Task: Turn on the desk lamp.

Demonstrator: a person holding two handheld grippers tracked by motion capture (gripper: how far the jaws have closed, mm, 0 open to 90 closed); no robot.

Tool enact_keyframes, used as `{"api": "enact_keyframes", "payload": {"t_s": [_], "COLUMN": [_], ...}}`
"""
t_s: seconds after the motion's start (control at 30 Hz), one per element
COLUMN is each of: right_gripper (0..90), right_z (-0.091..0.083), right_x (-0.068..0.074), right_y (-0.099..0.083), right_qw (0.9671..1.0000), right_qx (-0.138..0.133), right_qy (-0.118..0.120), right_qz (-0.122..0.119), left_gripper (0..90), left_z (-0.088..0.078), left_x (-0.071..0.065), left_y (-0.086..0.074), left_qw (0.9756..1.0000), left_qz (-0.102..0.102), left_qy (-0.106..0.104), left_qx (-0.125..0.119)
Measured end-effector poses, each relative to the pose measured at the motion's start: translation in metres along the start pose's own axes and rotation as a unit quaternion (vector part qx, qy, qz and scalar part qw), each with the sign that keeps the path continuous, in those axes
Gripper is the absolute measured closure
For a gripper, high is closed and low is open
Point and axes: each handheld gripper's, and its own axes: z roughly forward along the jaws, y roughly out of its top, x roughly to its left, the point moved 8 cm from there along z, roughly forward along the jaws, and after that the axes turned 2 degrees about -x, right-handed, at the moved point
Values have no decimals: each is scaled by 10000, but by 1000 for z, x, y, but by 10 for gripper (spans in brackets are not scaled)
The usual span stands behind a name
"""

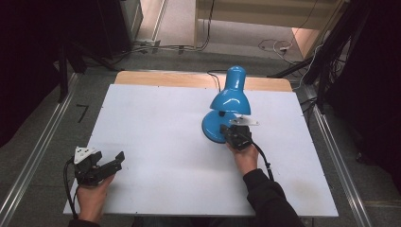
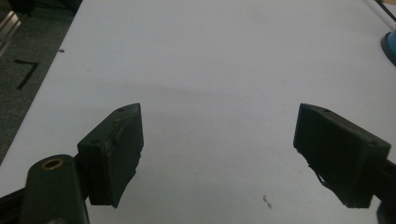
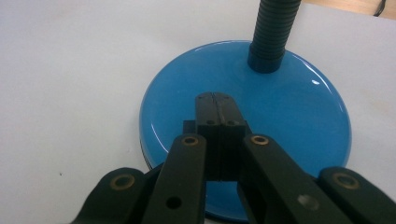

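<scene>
Two hands come in over the near edge of the desk (image 1: 156, 142), a flat rectangle with a matte white top and a strip of pale wood showing along its far edge. At the near left corner the left hand (image 1: 92, 197) holds the left gripper (image 1: 106, 166) low over the white surface; its blocky black jaws stand wide apart with bare desk between them, and a grey three-cornered plate sits on top of it. In the left gripper view the same jaws look like chunky, dull plastic wedges, with a small dark speck on the surface near the right one.

Right of the middle, the right hand (image 1: 246, 158), in a dark sleeve, holds the right gripper (image 3: 216, 100) over the near part of the blue desk lamp (image 1: 229, 101). Its jaws are pressed together, tips over the lamp's base (image 3: 299, 107), a round, glossy blue disc; whether they touch it I cannot tell. From the far side of the disc rises a ribbed black flexible neck (image 3: 273, 32), and in the high view a smooth, bell-shaped blue shade (image 1: 231, 94) hangs above the base.
</scene>
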Motion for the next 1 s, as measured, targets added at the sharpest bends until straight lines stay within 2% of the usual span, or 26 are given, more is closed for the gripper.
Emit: {"api": "enact_keyframes", "payload": {"t_s": [0.5,0.77,1.0], "right_gripper": [880,880,881], "right_z": [2,1,1], "right_x": [1,1,-1], "right_y": [-1,-4,-5], "right_qw": [10000,10000,10000], "right_qx": [-11,32,23], "right_qy": [-10,-47,1], "right_qz": [49,-18,90], "left_gripper": [166,166,166], "left_z": [0,0,0], "left_x": [1,0,0], "left_y": [0,0,0], "left_qw": [10000,10000,10000], "left_qz": [-11,8,-5], "left_qy": [4,-10,-11], "left_qx": [-3,0,1]}}
